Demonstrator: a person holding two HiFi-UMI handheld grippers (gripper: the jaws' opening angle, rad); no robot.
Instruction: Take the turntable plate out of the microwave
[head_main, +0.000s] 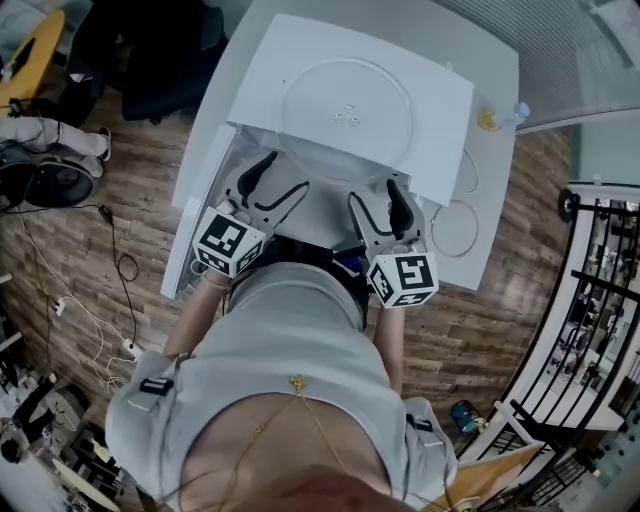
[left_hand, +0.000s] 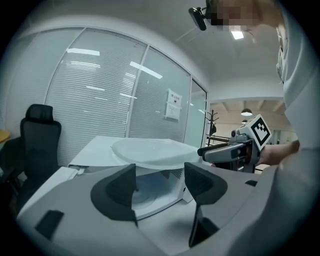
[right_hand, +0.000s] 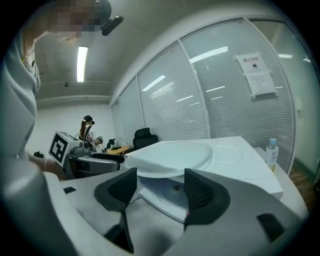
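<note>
The turntable plate (head_main: 345, 105) sits flat atop the microwave (head_main: 445, 95), rim overhanging the cavity, so it's already out. The left tool (head_main: 272, 185) and right tool (head_main: 380, 205) gape empty just before it, likely letting go.

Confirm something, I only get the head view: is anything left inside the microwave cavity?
Observer: The right gripper view looks into the cavity. It shows a bare floor with a round recess and a small hub at its centre, and no plate in there.
Operator: Is the plate fully on the top, or hanging off?
Observer: In the left gripper view the turntable plate rests on top of the microwave. Its front rim juts past the edge, over the opening.
Operator: Is either gripper on it?
Observer: No. The left gripper and the right gripper both have their jaws apart with nothing between the pads. The plate is beyond them.
</note>
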